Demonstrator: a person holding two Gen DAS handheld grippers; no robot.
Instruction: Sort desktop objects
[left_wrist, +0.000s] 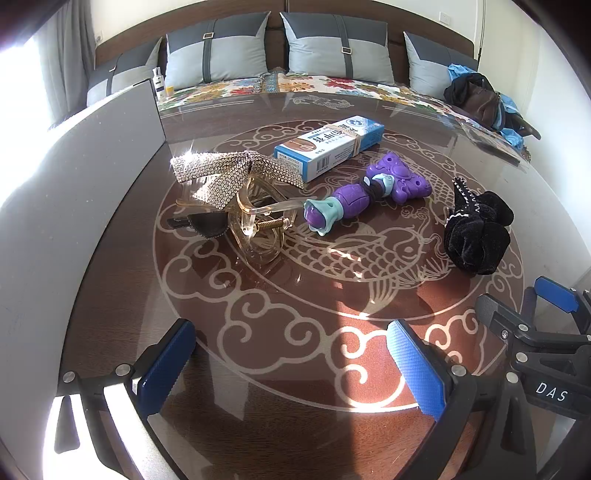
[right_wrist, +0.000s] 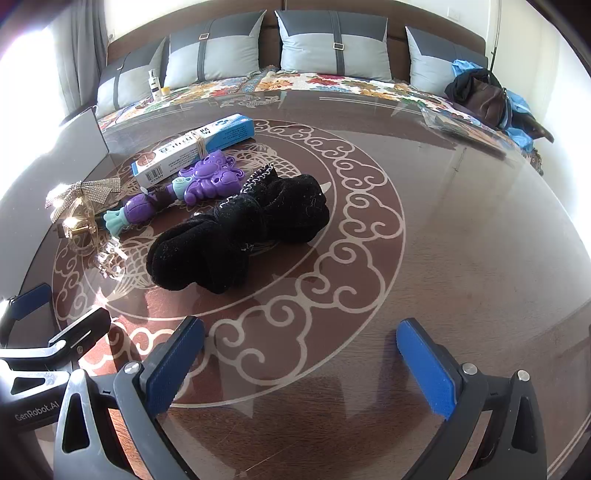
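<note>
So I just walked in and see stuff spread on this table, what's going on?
Nothing is being handled yet. The left claw and right claw are both open and empty, above the near side of the table. Ahead lie a rhinestone hair clip, a blue box, a purple toy and a black scrunchie, all unsorted.

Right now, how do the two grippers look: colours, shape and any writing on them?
Both are alike. The left gripper and the right gripper have black plastic frames with triangular cut-outs and silver screws. Each finger carries a blue ribbed pad. White letters read "DAS" on the right gripper's body and "GenRobot.AI" on the left one's. No cables or sleeves show.
</note>
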